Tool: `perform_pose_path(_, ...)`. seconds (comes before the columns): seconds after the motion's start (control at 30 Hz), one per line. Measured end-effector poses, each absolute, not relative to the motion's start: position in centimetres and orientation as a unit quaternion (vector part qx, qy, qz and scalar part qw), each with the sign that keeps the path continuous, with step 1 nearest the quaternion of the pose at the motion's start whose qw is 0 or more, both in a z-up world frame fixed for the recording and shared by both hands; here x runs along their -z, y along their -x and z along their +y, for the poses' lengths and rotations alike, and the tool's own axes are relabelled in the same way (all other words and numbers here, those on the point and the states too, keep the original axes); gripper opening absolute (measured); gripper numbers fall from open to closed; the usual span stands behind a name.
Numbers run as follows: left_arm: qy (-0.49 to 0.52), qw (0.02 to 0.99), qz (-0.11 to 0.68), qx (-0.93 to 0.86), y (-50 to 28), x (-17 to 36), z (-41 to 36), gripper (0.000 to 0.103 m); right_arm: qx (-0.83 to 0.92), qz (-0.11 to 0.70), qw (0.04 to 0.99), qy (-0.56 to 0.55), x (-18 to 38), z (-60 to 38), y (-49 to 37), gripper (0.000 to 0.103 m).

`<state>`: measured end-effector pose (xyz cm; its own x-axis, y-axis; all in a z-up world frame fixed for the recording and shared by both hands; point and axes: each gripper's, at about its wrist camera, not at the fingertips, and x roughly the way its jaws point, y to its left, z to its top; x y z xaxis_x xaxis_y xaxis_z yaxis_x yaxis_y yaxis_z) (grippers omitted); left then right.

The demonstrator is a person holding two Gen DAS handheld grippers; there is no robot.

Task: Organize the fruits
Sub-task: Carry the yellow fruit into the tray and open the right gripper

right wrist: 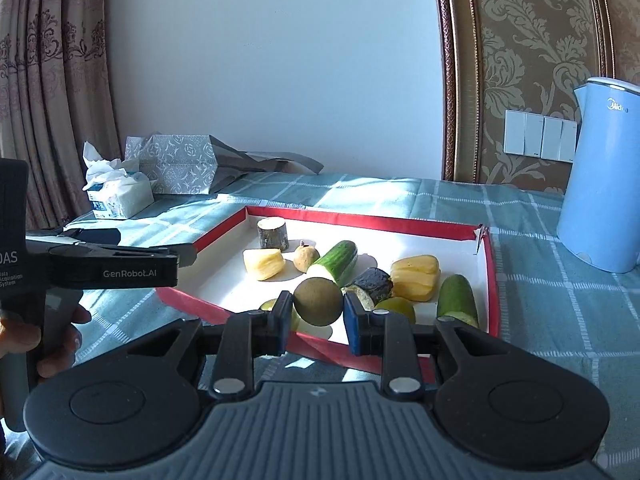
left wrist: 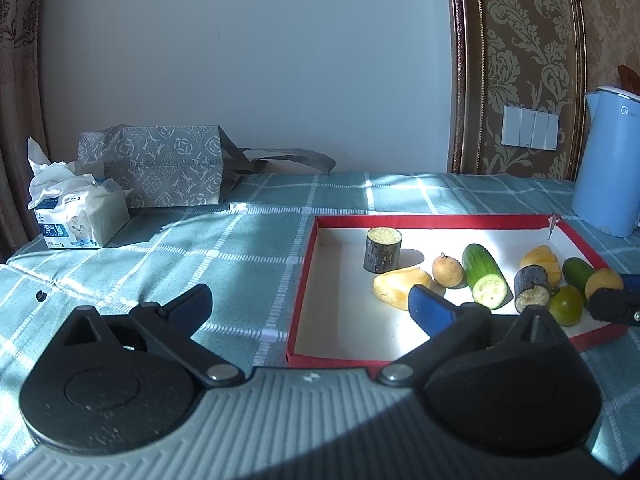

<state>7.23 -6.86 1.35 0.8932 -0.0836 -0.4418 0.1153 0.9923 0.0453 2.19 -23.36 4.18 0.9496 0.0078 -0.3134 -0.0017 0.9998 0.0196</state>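
A red-rimmed white tray (left wrist: 308, 264) (right wrist: 360, 218) holds cut produce: a dark cylinder piece (left wrist: 382, 250), two yellow chunks (left wrist: 400, 286) (right wrist: 416, 278), a small brown longan (left wrist: 447, 270), cucumber pieces (left wrist: 484, 282) (right wrist: 456, 294), an eggplant piece (right wrist: 370, 284) and a green fruit (left wrist: 566, 304). My right gripper (right wrist: 318, 312) is shut on a round brown fruit (right wrist: 318, 301) (left wrist: 603, 282), held just above the tray's near edge. My left gripper (left wrist: 310, 304) stands wide open with nothing between its fingers, at the tray's left side; it also shows in the right wrist view (right wrist: 112, 264).
A blue kettle (right wrist: 600, 184) (left wrist: 608, 168) stands right of the tray. A tissue pack (left wrist: 80, 212) and a grey patterned bag (left wrist: 160, 164) sit at the back left on the checked cloth. A person's hand (right wrist: 52, 344) holds the left gripper's handle.
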Motion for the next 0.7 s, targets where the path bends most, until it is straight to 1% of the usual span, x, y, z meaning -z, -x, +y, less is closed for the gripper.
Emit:
perform_pose_path(0.27,-0.04,0.976,0.212,0.037,-6.9,-1.6,-6.7,0.103,0.041,0.166,0.985,-0.005,-6.0,-25.7,-7.4,0.026)
perform_pose_path(0.53,-0.036,0.976,0.211,0.035,-7.0,-1.8,-6.4,0.103,0.077,0.206,0.975,-0.007,-6.1,-26.8,-14.4,0.026)
perform_pose_path(0.7,-0.029,0.976,0.212,0.038,-7.0,-2.0,-6.2,0.103,0.089,0.223,0.971,-0.011,-5.7,-26.9,-16.7,0.026)
